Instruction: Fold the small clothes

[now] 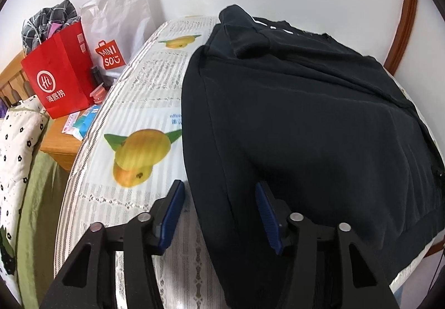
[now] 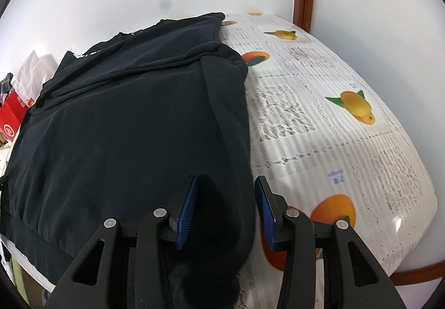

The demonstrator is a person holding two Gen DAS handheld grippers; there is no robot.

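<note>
Black cotton-like fabric dominates both views: a dark sweatshirt (image 1: 306,120) lies spread on a round counter (image 1: 139,103) covered by a fruit-printed plastic cloth, its sleeves already folded in across the body and its hem hanging slightly over the counter's near edge. The left tongs (image 1: 219,214) hang over the sweatshirt's near left side edge, jaws wide apart and holding nothing, one blue pad (image 1: 172,214) over the cloth and the other above the fabric. The right tongs (image 2: 225,211) straddle the sweatshirt's near right edge in the same way, jaws spread and empty. This placement, one at each lower corner, suggests they are lined up to pinch the hem and carry it toward the collar for the next fold. Beyond the sweatshirt's left side, off the counter, a red paper bag (image 1: 58,78) and a white Miniso bag (image 1: 116,28) stand against the wall.
</note>
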